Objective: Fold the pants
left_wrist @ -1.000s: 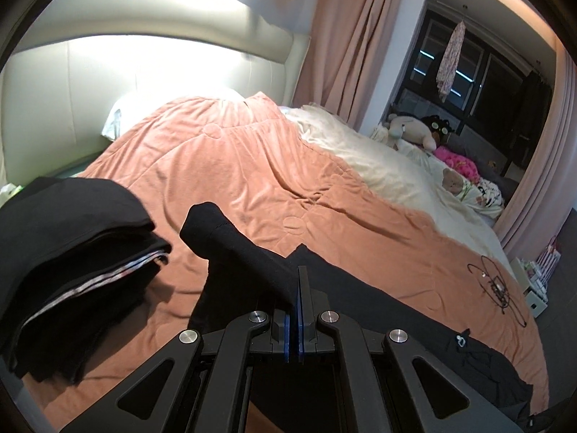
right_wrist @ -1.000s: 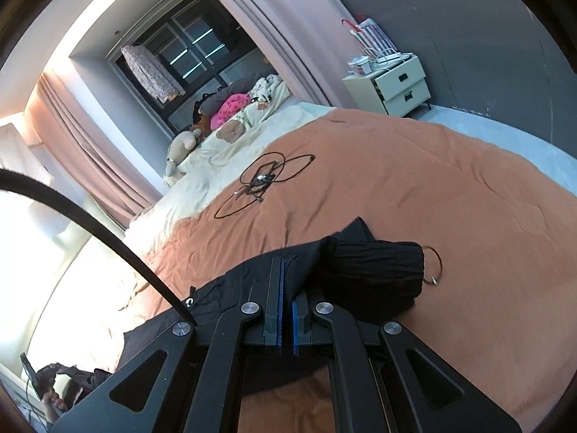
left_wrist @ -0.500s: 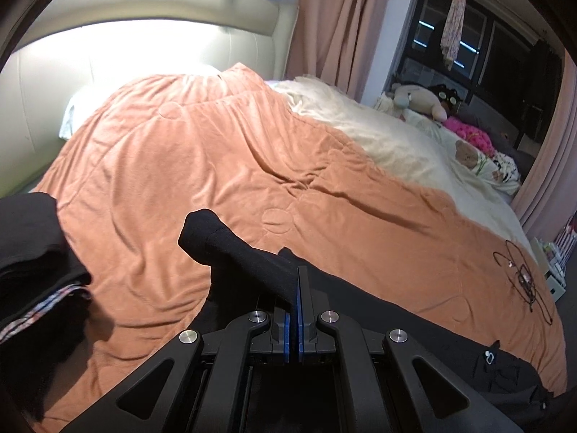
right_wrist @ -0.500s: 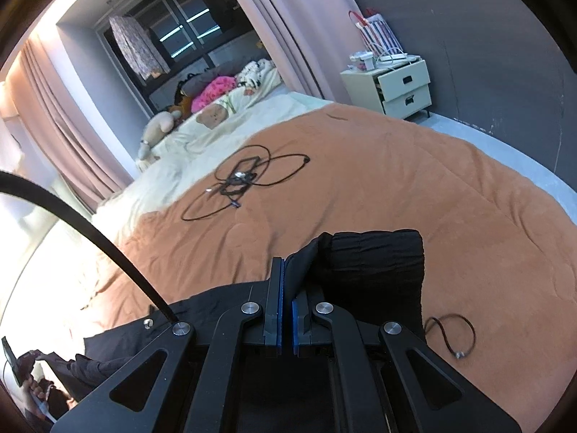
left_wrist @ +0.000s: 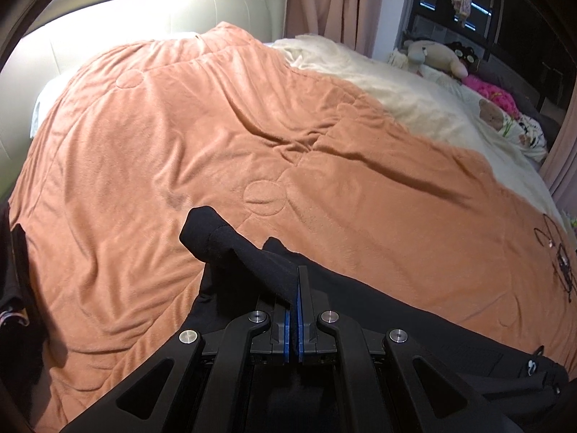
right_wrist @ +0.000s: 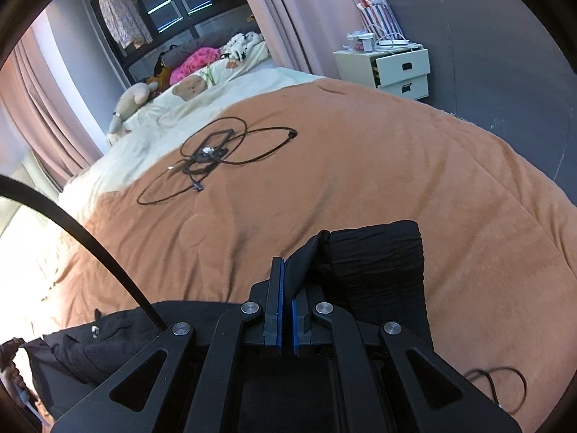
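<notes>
Gripping opposite ends of a pair of black pants [left_wrist: 378, 310], two hand-held grippers carried the garment across a bed spread with an orange blanket [left_wrist: 223, 137]. The left gripper [left_wrist: 296, 288] had its jaws pressed together on a bunched fold near a leg cuff, which stuck out past the fingers; the right gripper [right_wrist: 285, 281] was likewise clamped tight on the gathered waistband end. Between them the dark cloth trailed low over the bedding, its middle sagging onto the blanket.

Over the preceding second both tools had swept sideways across the bed. A stack of dark folded clothes [left_wrist: 14, 288] that had filled the left of the left-hand view had slid almost out of sight at the frame's edge, while a coil of black cable [right_wrist: 216, 158] lying on the blanket had drawn nearer the middle of the right-hand view. The left tool also dipped toward the bedding.

That shift suggested the pants were being hauled to open ground on the blanket and lowered for spreading, well apart from the cable. No fold appeared to have been made yet; the garment likely still needed laying flat first.
</notes>
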`<state>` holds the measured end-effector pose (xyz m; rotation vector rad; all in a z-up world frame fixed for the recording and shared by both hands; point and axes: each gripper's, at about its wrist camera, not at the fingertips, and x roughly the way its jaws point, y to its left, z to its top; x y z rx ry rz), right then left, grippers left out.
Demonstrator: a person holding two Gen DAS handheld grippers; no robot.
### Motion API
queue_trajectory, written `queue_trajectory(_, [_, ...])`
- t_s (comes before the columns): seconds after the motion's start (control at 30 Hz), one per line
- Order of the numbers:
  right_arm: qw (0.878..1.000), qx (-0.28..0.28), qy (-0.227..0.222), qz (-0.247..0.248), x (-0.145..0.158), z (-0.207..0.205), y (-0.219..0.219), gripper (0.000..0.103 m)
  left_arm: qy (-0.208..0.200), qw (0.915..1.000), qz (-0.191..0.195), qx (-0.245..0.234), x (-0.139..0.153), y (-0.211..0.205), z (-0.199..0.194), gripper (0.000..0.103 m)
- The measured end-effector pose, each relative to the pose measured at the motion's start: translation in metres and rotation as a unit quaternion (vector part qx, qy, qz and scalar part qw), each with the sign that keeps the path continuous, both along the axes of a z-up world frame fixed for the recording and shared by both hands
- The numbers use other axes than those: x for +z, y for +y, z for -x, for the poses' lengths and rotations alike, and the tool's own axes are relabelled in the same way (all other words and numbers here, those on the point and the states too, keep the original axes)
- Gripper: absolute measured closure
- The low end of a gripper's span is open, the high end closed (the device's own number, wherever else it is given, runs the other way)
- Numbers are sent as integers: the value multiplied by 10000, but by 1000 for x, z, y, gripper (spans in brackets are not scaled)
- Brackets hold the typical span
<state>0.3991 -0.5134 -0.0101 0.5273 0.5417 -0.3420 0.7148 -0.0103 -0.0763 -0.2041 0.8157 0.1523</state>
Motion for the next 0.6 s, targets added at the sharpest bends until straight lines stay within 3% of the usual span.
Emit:
queue_trajectory(0.4, [9994,-74,150,298,-8,-41,-3,103,514,9981,-328,-44,-34,-22,-41,98])
queue_trajectory(0.43, [9990,-87,216,372,-10,-44,-1,103,588,9977,-344,-41,-36,-23,-42,96])
queue_trajectory(0.5, [9984,-51,408,399,-12,-49,4,99,678,9972,-306,-43,-37,-21,-38,80])
queue_trajectory(0.53, [9989,51,392,255,-11,-49,5,84,667,9974,-268,-60,-36,-20,-36,72])
queue_trajectory(0.57, [9993,134,327,151,-10,-46,5,56,640,9976,-259,-55,-33,-19,-32,53])
queue_trajectory(0.6, [9996,170,197,99,-7,-39,7,39,574,9979,-299,-26,-30,-17,-26,38])
